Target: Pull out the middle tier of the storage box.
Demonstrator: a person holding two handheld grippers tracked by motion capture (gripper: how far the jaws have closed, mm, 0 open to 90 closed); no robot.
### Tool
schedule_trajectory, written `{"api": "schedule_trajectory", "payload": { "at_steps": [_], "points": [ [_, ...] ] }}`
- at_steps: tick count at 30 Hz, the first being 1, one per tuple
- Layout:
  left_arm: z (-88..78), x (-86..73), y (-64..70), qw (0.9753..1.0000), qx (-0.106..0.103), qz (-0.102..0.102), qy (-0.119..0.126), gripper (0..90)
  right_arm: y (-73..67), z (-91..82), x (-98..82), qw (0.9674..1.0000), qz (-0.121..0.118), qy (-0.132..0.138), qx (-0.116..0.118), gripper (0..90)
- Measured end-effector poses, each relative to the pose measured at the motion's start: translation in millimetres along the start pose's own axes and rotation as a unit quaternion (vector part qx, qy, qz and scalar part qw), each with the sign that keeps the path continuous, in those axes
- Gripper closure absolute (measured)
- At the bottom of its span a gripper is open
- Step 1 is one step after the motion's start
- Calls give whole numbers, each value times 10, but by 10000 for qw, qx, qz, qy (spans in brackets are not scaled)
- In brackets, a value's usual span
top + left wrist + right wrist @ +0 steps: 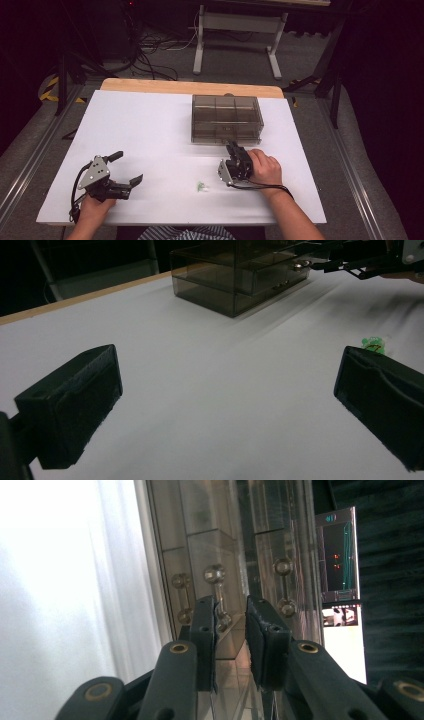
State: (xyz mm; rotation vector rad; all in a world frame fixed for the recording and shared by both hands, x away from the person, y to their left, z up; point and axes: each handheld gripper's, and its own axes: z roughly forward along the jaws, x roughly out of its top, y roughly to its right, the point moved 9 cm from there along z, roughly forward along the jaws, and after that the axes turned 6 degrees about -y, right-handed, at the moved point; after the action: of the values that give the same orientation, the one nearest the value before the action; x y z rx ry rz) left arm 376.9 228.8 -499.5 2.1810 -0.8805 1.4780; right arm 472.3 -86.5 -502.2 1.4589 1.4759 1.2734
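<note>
A smoky clear drawer box [227, 119] stands at the table's far middle. My right gripper [231, 145] points at its front, and it also shows far off in the left gripper view [345, 262]. In the right gripper view the jaws [231, 605] stand either side of a small metal drawer handle [218, 595]. The handle lies against the left pad, with a gap to the right pad, so this gripper is open. My left gripper [128, 166] rests at the near left, wide open [227, 385] and holding nothing. A small green object [201, 187] lies on the table between both grippers [374, 345].
The white tabletop [150, 125] has a wooden strip along its far edge. Beyond it a white-legged stand [240, 35] and cables sit on the floor. Two more handles [283, 585] flank the one between the right jaws.
</note>
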Motion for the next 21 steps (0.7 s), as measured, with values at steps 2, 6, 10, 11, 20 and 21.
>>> {"api": "schedule_trajectory", "payload": {
  "at_steps": [2, 6, 10, 11, 20, 21],
  "points": [
    [0, 0, 0, 10000, -1, 0, -1, 2, 16, -18, 0, 9999, 100, 48, 34, 723],
    [-3, 0, -6, 10000, 8, 41, -5, 2, 44, -58, 0, 9980, 535, 234, 251, 676],
    [-1, -1, 1, 10000, 0, 6, -4, 2, 78, -99, -18, 9928, 981, 370, 579, 632],
    [-1, -2, 3, 10000, -4, -1, -9, 2, 86, -110, -20, 9906, 1118, 431, 663, 624],
    [1, -2, 3, 10000, 5, 0, -12, 2, 178, -188, -39, 9651, 2020, 880, 1417, 525],
    [1, -2, 3, 10000, 3, -2, -12, 2, 184, -198, -37, 9609, 2110, 930, 1531, 514]
  ]
}}
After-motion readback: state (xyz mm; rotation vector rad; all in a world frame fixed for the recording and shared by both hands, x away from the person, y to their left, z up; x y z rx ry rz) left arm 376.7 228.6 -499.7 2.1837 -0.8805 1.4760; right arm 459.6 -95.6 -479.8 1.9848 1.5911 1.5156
